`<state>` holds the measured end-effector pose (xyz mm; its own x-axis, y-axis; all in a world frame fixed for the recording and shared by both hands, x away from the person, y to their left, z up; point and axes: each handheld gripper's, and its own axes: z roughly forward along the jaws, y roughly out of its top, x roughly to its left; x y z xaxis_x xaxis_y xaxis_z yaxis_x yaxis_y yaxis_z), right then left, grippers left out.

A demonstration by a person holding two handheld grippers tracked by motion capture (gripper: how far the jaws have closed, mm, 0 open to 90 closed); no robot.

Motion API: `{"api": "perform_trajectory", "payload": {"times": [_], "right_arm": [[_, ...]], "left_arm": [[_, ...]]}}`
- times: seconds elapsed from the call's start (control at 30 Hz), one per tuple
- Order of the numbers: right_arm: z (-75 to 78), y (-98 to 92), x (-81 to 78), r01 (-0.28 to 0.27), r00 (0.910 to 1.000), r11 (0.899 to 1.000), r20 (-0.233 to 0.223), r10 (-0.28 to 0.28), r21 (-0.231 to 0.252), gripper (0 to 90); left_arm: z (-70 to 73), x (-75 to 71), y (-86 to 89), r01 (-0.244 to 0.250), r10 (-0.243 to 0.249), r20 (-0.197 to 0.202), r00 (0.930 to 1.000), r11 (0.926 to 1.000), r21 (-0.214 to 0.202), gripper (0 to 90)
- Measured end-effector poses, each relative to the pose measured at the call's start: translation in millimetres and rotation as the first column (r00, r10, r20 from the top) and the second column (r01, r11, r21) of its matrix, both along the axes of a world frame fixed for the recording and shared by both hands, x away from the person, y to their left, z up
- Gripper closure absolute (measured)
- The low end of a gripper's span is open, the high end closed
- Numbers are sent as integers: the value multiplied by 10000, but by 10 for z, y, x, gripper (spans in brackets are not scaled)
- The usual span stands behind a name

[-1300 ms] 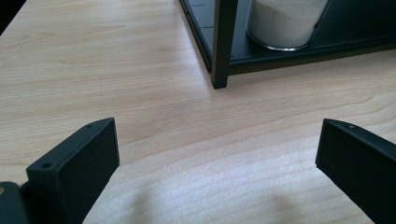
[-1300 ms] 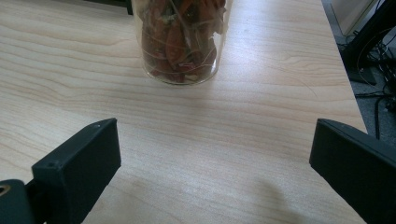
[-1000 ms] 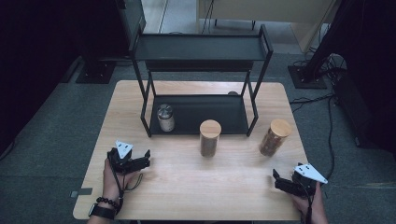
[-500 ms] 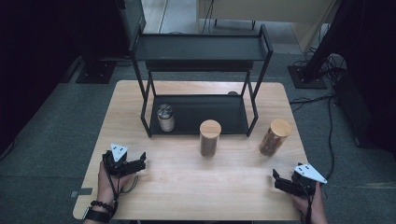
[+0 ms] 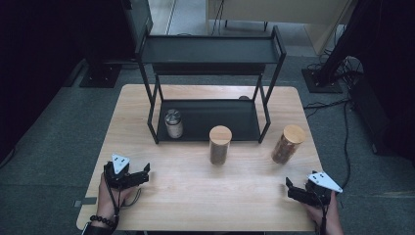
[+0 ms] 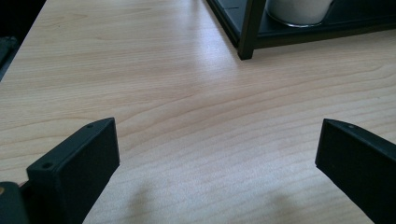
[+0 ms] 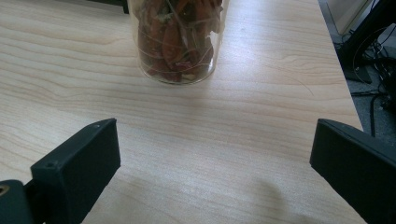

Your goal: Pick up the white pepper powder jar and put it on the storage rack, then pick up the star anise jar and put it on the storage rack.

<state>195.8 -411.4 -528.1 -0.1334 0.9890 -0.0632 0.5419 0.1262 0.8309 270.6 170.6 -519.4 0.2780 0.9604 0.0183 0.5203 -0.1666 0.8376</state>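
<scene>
Since a second ago, our left claw (image 5: 146, 172) has drawn back toward the table's (image 5: 205, 196) near edge; our right claw (image 5: 288, 188) has held its place. Both stand wide open, gripping nothing. Ahead of the right claw stands a wood-lidded glass jar of dried reddish pieces (image 7: 177, 39), with another lidded jar (image 5: 219, 145) nearer the black rack (image 5: 210, 49).

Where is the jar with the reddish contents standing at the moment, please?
In the high view, the jar with the reddish contents stands on the table's right side, just right of the black rack's front right leg, ahead of the open right tongs.
</scene>
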Motion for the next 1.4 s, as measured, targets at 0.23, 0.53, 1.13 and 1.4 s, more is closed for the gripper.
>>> {"api": "perform_trajectory", "payload": {"times": [0.23,0.53,1.13,1.4], "right_arm": [[0,2,-1,18,10000,10000,12,-18,-19,15],[0,5,-1,30,10000,10000,-9,-30,-33,15],[-1,23,-8,-9,10000,9998,23,9,-181,15],[3,49,-36,-80,9997,9997,223,85,-247,15]], "left_arm": [[-2,-58,52,83,-83,0,10000,10000,13,0],[-4,-143,133,137,-136,-56,9999,9997,198,0],[-6,-223,286,192,-193,-168,9997,9998,-29,0],[-6,-238,279,348,-348,-217,9992,9994,1,0]]}}
